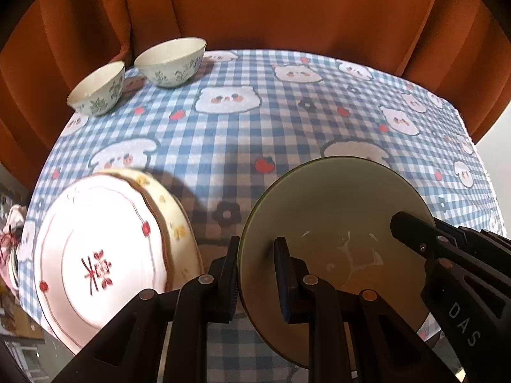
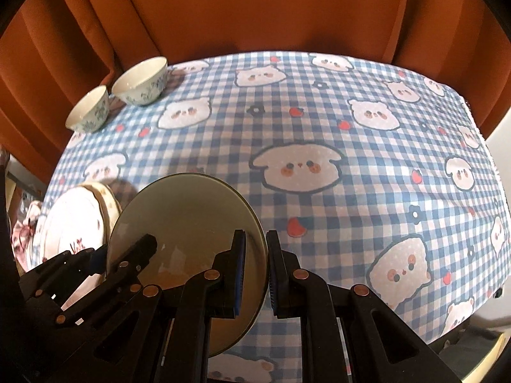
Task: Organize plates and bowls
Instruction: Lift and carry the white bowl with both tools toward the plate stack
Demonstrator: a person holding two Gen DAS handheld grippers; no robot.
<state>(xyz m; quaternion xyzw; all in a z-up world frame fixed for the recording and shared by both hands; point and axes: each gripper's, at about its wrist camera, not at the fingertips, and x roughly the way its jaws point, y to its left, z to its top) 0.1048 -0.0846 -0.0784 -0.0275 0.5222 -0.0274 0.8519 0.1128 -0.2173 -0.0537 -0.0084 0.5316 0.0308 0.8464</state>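
**Green bowl gripped from both sides over a checked tablecloth**

Blue-and-white checked cloth (image 2: 319,121), printed with bears and strawberries, covers the table before an orange curtain (image 1: 255,6). A wide bowl (image 1: 332,210), dark green outside and pale olive within, glossy and empty, hangs tilted above the cloth. The left gripper (image 1: 257,271) pinches its left rim; the right gripper (image 2: 255,268) pinches its right rim. Left of the bowl lies a white plate (image 1: 95,255) with red characters, stacked on a yellow-flowered plate (image 1: 179,220). Beyond the bowl, far left, stand two small floral bowls (image 1: 134,76).
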